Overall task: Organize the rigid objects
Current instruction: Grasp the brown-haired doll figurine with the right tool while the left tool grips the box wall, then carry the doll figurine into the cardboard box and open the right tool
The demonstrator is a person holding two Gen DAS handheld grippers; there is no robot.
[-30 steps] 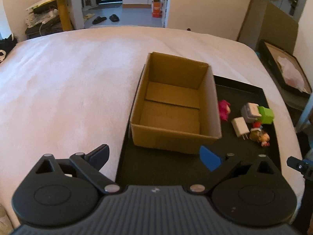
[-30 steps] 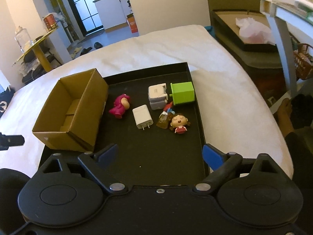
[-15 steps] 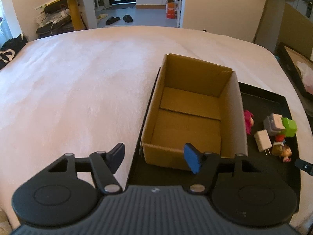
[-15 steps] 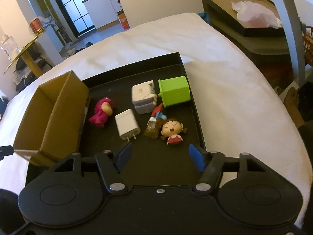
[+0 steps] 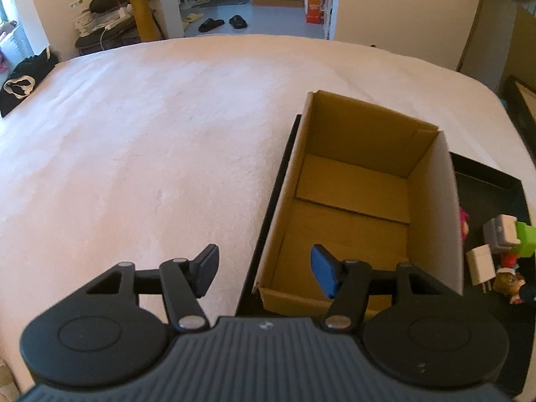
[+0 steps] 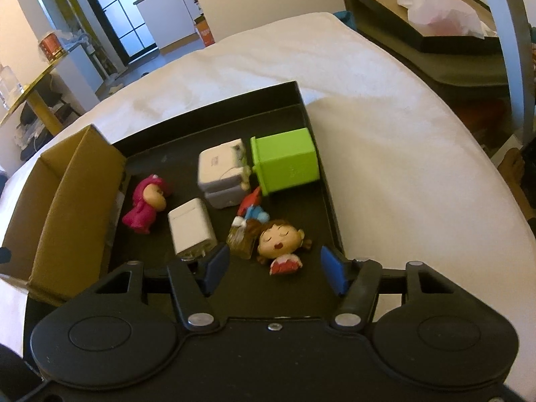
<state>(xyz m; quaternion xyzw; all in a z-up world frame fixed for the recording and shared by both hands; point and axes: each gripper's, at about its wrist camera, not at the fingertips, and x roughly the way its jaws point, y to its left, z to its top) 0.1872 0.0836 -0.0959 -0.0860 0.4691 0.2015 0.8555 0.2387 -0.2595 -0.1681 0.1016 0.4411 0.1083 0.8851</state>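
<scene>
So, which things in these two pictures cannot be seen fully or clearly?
- Left wrist view: the pink figure is mostly hidden behind the cardboard box wall.
- Left wrist view: the doll is partly cut off by a dark shape at the right edge.
- Right wrist view: the white charger prongs are covered by the right claw.
- Right wrist view: the box inside is mostly hidden.

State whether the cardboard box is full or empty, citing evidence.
Empty: the cardboard box shows only bare floor flaps; the toys lie outside on the black tray.
</scene>
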